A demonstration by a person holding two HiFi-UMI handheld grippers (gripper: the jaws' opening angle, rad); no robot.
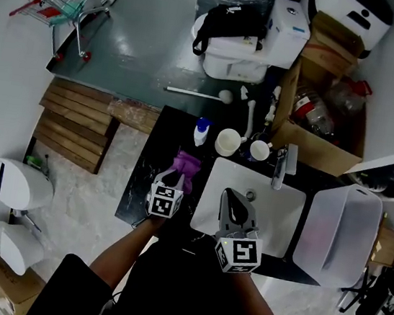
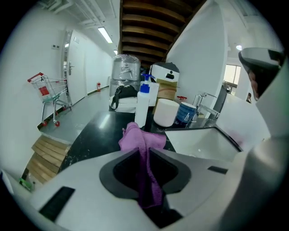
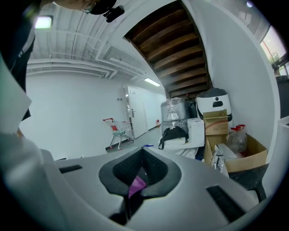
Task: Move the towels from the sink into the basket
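The towel (image 1: 186,168) is purple and soft, bunched into a rumpled knob. It hangs over the dark counter (image 1: 152,155), near the sink's left rim. The left tongs (image 1: 174,179) pinch it. The left gripper view shows a narrow fold of the towel (image 2: 135,137) running down between the pads of those tongs (image 2: 143,155).

The right tongs (image 1: 233,195) sit above the white sink (image 1: 282,201), pressed together at the tips (image 3: 141,150). A sliver of purple shows low in their slit; what it is I cannot tell.

A bare strip of counter lies between the counter's left edge and the sink. At the back edge stand a blue-capped bottle (image 1: 200,132) and a white cup (image 1: 228,142).

Only the head view shows the white basket (image 1: 316,239), at the counter's right end beyond the sink.
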